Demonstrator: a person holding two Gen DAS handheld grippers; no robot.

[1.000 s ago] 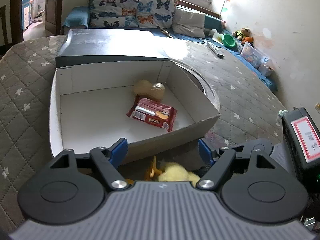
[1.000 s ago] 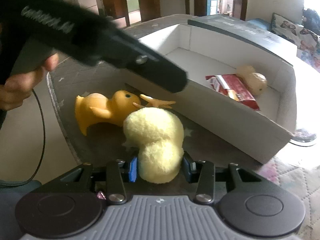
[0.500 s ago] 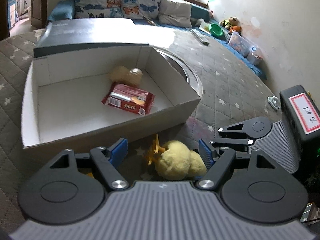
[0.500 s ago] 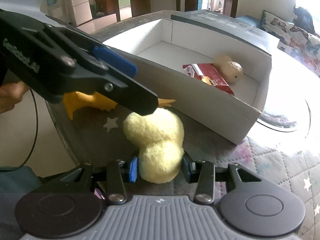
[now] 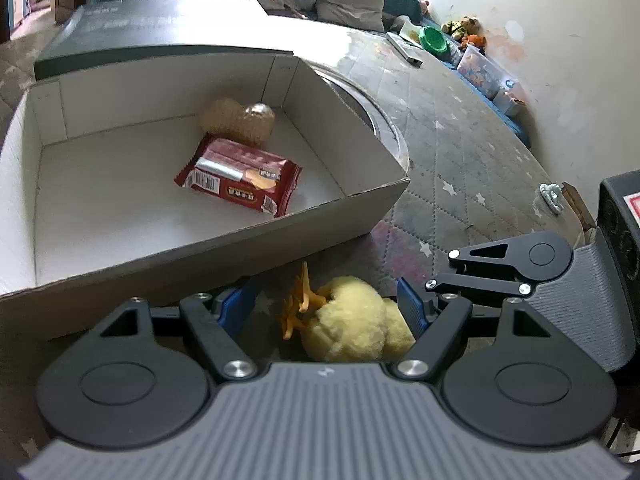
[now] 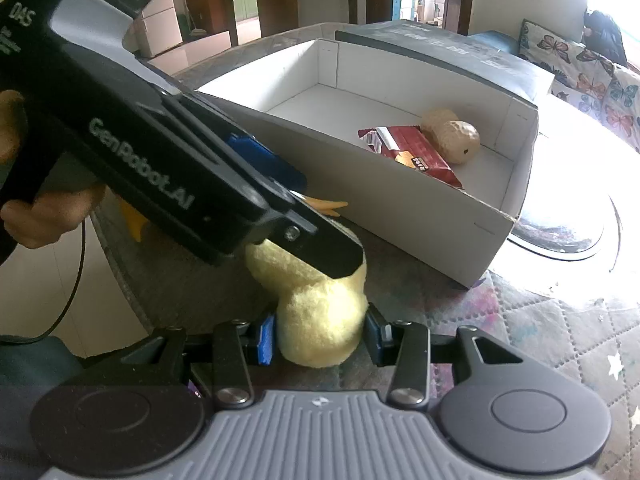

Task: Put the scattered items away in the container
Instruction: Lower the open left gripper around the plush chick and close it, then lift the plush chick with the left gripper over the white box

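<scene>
A fluffy yellow plush toy lies on the quilted table, and my right gripper is shut on its near end. The plush also shows between the fingers of my open left gripper, whose pads do not touch it. Beside it are the orange feet of a rubber duck. In the right wrist view the left gripper slants down over the duck and hides most of it. The white cardboard box holds a red snack packet and a peanut-shaped toy.
A dark grey lid lies behind the box. A round shiny disc is set in the table to the box's right. A black device with a red label stands at far right. A hand holds the left gripper near the table's edge.
My left gripper has come down and closer, so the plush and duck feet now sit between its fingers; it now covers most of the duck in the right wrist view. The right gripper keeps its hold.
</scene>
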